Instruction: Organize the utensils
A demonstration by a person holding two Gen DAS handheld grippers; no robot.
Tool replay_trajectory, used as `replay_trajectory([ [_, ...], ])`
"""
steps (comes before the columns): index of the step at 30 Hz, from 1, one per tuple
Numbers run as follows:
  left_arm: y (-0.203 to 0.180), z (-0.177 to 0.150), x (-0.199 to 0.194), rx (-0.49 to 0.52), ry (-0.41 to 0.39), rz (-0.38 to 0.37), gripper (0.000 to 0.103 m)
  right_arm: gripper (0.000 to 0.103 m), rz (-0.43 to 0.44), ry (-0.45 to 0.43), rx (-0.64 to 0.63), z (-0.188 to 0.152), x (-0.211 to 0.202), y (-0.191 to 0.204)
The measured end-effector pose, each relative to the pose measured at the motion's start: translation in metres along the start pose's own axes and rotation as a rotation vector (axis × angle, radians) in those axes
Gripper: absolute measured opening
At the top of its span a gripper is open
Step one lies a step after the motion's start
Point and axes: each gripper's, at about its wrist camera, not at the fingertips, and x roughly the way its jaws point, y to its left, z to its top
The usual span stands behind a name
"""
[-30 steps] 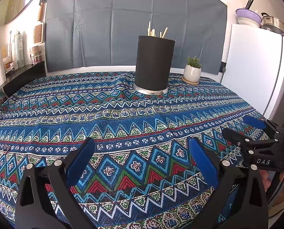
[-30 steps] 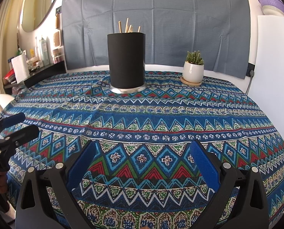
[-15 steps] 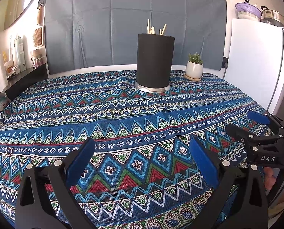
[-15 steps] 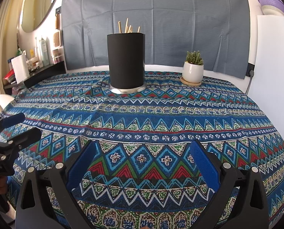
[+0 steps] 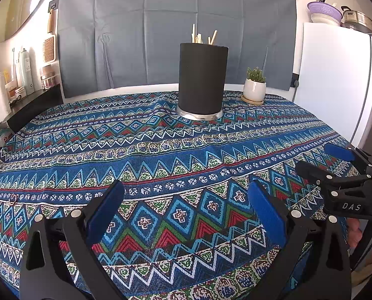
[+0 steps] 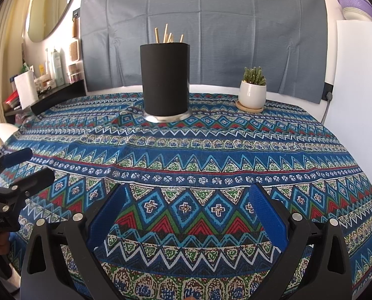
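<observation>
A tall black utensil holder (image 5: 202,78) on a silver base stands at the far middle of the patterned tablecloth (image 5: 161,155), with several wooden utensil ends (image 5: 202,36) sticking out of its top. It also shows in the right wrist view (image 6: 165,80). My left gripper (image 5: 186,200) is open and empty over the near edge of the table. My right gripper (image 6: 189,197) is open and empty, also at the near edge. Each gripper shows at the side of the other's view: the right gripper (image 5: 335,165), the left gripper (image 6: 18,167).
A small cactus in a white pot (image 5: 254,90) stands on a wooden coaster right of the holder, also in the right wrist view (image 6: 252,92). A white fridge (image 5: 335,80) is at the right. A dark shelf with bottles (image 5: 23,75) is at the left.
The left gripper has drawn slightly back and tilted, so the holder sits a little lower and farther in its view. The right gripper has barely moved. Both stay open.
</observation>
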Motion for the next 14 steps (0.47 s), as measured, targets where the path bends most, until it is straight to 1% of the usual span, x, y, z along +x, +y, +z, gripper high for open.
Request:
replay_trajectory([
  [7,-0.0009,0.0000,0.0013,0.000,0.008,0.008,0.097,0.095,-0.001,-0.001,0.001,0.0001,0.0002,-0.0001],
  [14,0.0060,-0.0003,0.0000,-0.029,0.003,-0.011,0.097,0.095,-0.001,-0.005,0.001,-0.0002,-0.0006,-0.0005],
])
